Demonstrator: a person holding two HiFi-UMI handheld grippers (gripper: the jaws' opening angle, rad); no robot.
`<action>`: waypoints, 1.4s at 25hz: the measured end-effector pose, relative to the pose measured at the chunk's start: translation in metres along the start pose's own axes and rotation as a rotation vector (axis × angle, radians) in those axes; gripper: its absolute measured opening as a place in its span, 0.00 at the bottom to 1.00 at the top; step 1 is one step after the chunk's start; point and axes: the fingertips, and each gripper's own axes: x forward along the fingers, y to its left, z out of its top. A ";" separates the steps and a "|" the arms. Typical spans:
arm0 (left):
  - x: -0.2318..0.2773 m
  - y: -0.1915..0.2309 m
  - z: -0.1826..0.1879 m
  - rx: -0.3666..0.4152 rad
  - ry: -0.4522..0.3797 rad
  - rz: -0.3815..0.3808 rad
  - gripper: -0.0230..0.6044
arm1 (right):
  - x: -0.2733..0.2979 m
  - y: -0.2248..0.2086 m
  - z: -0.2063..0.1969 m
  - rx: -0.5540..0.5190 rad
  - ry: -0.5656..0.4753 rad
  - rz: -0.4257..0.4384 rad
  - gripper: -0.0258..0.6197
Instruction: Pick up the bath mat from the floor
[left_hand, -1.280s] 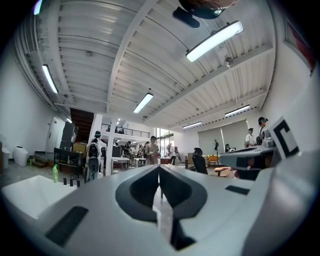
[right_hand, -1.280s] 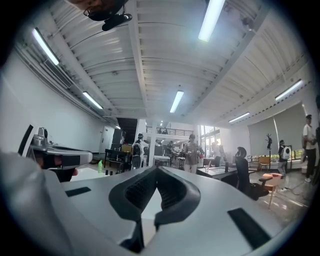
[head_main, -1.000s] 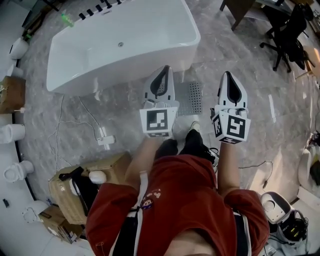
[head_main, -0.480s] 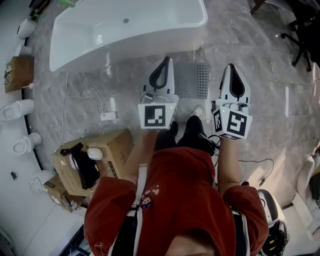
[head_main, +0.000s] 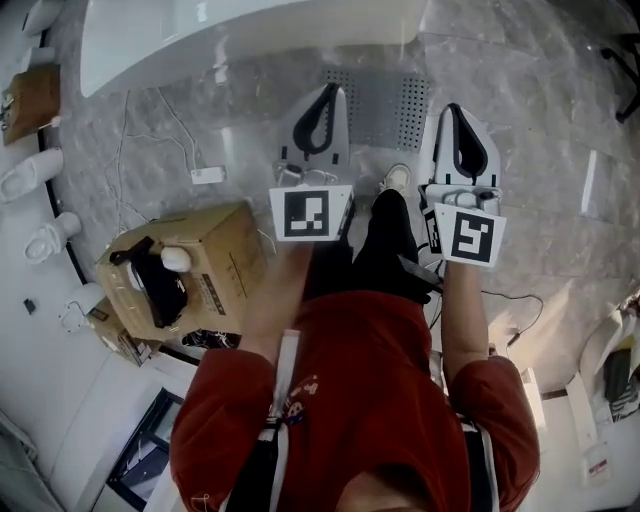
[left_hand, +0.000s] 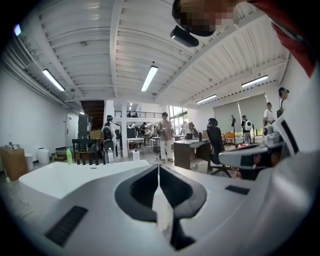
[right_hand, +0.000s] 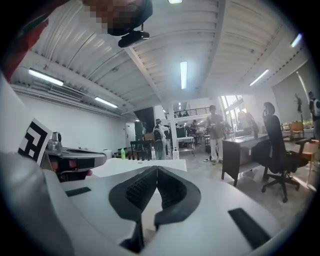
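Observation:
The grey perforated bath mat (head_main: 385, 108) lies flat on the marble floor beside the white bathtub (head_main: 240, 35). In the head view my left gripper (head_main: 327, 92) hangs above the mat's left part, its jaws shut and empty. My right gripper (head_main: 452, 110) is just right of the mat's right edge, also shut with nothing in it. Both point forward, nearly level. The left gripper view shows the closed tips (left_hand: 158, 167) with the bathtub (left_hand: 75, 175) beyond. In the right gripper view the tips (right_hand: 157, 169) are pressed together too. The mat is hidden in both gripper views.
An open cardboard box (head_main: 185, 275) with dark items stands at my left. A white power strip (head_main: 208, 176) and its cable lie on the floor beside the tub. My shoe (head_main: 395, 180) is just short of the mat. People, desks and an office chair (right_hand: 277, 150) fill the room beyond.
Both grippers have sunk toward the floor and forward. The view has shifted so the mat now lies between and under the gripper tips, and the bathtub has slid to the top edge.

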 end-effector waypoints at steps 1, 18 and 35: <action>0.002 0.002 -0.012 0.006 0.011 0.006 0.06 | 0.003 0.000 -0.013 0.004 0.014 0.001 0.06; 0.028 0.010 -0.287 -0.060 0.288 -0.054 0.06 | 0.033 -0.006 -0.291 0.065 0.319 -0.095 0.06; 0.080 0.025 -0.471 -0.037 0.356 -0.076 0.06 | 0.073 -0.015 -0.471 0.040 0.441 -0.113 0.06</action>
